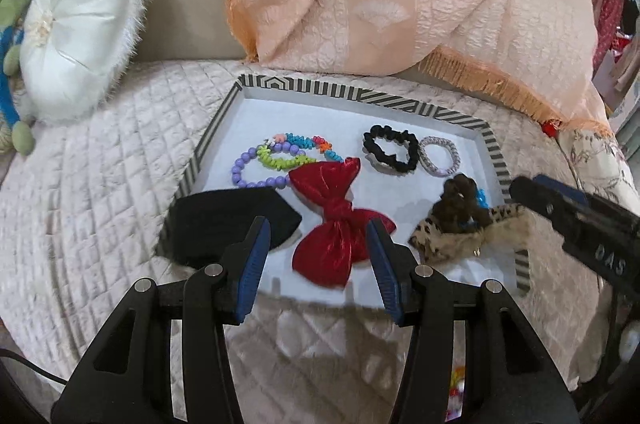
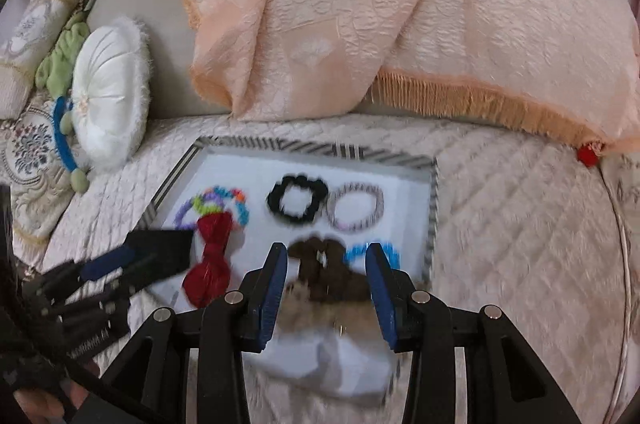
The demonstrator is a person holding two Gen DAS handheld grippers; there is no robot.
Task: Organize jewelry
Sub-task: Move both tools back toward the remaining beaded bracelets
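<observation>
Hovering low over the striped tray [image 1: 493, 148], both grippers stand with jaws wide apart and hold nothing. The left gripper [image 1: 318, 256] brackets the red bow [image 1: 334, 220] at centre frame; to take it well, it should probably close across the knotted waist, where the shiny fabric is narrowest, and avoid snagging the purple bead bracelet [image 1: 250, 168] touching the bow's upper lobe. The right gripper [image 2: 326, 284] frames the brown scrunchie [image 2: 326, 274], which lies on a leopard-print fur piece [image 1: 476, 234]; that view is blurred. A black scrunchie [image 1: 390, 146] and a pale lilac hair tie [image 1: 440, 156] sit side by side towards the tray's upper right.
</observation>
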